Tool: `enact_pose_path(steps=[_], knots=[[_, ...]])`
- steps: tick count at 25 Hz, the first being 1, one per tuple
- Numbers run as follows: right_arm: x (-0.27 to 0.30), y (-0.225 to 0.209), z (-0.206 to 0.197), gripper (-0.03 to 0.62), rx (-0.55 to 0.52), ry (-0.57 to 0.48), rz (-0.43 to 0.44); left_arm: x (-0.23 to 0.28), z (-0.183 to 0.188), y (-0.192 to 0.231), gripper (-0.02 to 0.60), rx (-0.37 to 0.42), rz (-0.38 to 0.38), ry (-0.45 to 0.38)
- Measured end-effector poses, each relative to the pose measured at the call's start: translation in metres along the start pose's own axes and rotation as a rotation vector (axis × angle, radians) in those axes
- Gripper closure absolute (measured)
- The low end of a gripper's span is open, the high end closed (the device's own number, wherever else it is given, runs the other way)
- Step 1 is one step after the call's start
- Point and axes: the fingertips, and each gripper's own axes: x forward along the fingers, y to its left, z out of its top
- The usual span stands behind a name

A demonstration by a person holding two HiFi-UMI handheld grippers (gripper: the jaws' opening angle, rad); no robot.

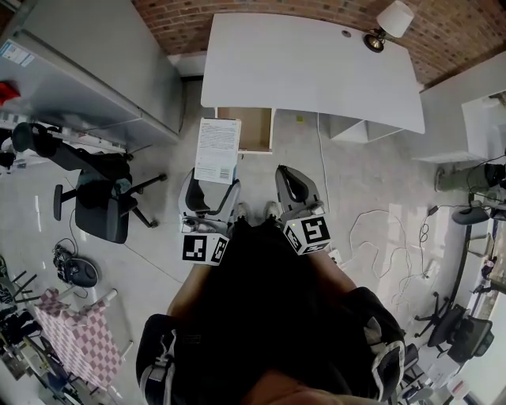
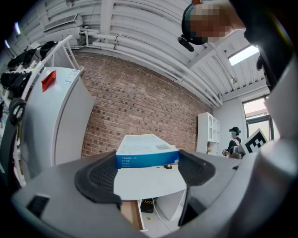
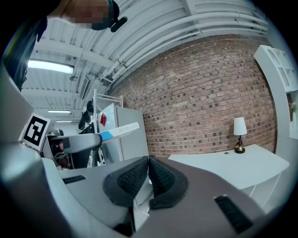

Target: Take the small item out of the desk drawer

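My left gripper [image 1: 213, 180] is shut on a flat white box with a blue edge [image 1: 217, 150], held above the floor just in front of the desk. In the left gripper view the box [image 2: 146, 155] sits between the two pads of the left gripper [image 2: 146, 171]. The white desk [image 1: 316, 63] has its drawer [image 1: 254, 129] pulled open, and the wooden inside looks bare where I can see it. My right gripper [image 1: 291, 180] hangs beside the box. The right gripper [image 3: 148, 169] has its pads pressed together with nothing between them.
A lamp [image 1: 387, 24] stands on the desk's far right corner. A grey cabinet [image 1: 95, 63] is at the left, with a black office chair [image 1: 99, 198] in front of it. White shelving [image 1: 474, 119] stands at the right, and cables [image 1: 379, 237] trail over the floor.
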Motion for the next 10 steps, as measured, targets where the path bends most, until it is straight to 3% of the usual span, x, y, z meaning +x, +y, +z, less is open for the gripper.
enact_pose_path(steps=[10], knots=[[0.0002,0.0006,0.0007,0.566,-0.004,0.001,-0.008,0.0016,0.0020,0.0014,0.172,-0.011,-0.003,-0.008]])
